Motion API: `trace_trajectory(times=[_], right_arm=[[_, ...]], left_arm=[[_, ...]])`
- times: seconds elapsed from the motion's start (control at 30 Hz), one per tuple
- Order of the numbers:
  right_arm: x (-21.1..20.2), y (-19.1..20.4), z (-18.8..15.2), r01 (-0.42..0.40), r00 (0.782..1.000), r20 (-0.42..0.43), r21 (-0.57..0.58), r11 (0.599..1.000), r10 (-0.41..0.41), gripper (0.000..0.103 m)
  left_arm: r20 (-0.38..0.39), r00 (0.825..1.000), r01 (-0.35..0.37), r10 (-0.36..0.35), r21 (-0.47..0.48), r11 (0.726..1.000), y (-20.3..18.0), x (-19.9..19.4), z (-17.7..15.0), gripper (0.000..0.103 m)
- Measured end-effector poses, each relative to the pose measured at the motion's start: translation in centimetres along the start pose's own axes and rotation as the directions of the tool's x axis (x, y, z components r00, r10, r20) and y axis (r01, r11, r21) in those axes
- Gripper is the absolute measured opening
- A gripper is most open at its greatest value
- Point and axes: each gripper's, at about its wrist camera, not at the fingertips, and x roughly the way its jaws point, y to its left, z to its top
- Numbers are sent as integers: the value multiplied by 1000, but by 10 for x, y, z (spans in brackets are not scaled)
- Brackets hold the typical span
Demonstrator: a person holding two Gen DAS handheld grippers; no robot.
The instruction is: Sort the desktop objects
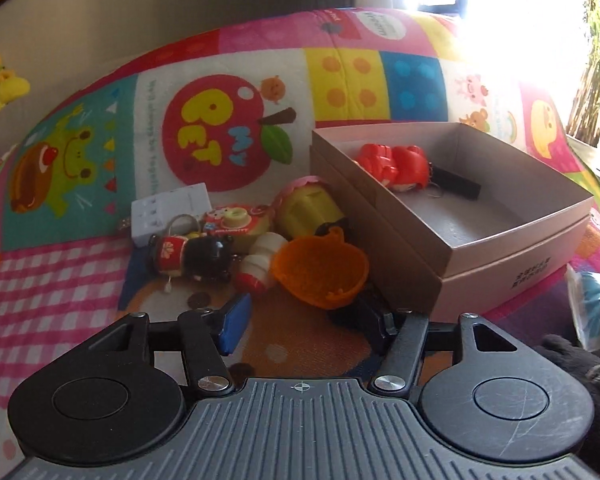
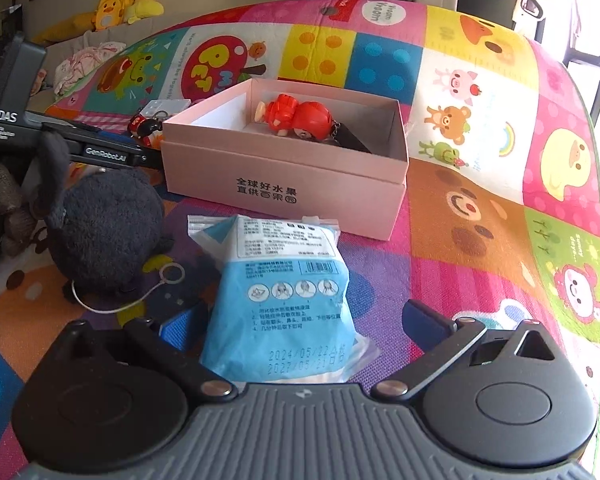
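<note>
On the play mat, the pink box already holds a red figure. Right tongs straddle the blue packet, wide open and gripping nothing; close squarely mid-packet. Left tongs, also empty, gape before the orange cup

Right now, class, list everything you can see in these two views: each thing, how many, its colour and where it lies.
box: one, pink, on the mat
red figure: one, red, inside the box
black strip: one, black, inside the box beside the red figure
orange cup: one, orange, on its side left of the box
black figure: one, black and red, in the toy pile
white block: one, white, behind the pile
blue packet: one, blue and white, in front of the box
dark plush: one, dark grey, left of the packet
mat: one, multicoloured, underneath
left gripper: open, empty
right gripper: open, around the packet
</note>
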Motion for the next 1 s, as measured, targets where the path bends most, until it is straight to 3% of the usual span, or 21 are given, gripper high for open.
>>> trace_trajectory(times=[0.07,0.17,0.23,0.37,0.5,0.6,0.73,0.8,0.97,1.0], right_arm=[[-14,3,19,-37,999,35,-49,998,39,103],[-28,15,65,-94,990,89,-135,986,107,103],[-25,26,104,-149,982,90,-163,975,165,103],[17,48,186,-297,955,-7,-96,950,298,103],[93,78,243,-285,948,-145,13,958,284,96],[150,106,259,-239,941,-237,37,970,241,91],[209,132,260,-226,918,-311,96,969,245,91],[230,139,260,-227,907,-334,128,965,258,91],[266,152,254,-159,897,-393,136,978,201,89],[262,155,254,-167,902,-383,121,978,201,81]], left_arm=[[-8,999,-41,41,-18,999,6,2,-3,85],[-10,997,-71,71,-77,994,18,-8,-6,95],[-12,998,-68,67,-90,994,23,-18,-10,97],[-6,1000,-26,26,-98,995,35,-43,-24,101],[-39,999,-27,19,-198,980,58,-47,-39,101],[-31,999,-24,16,-286,958,71,-47,-42,101],[-15,1000,0,-4,-297,955,73,-49,-44,102],[-7,1000,10,-13,-304,953,74,-50,-44,102],[-6,1000,18,-21,-313,949,76,-50,-45,102],[-6,1000,19,-22,-313,950,76,-50,-45,102]])
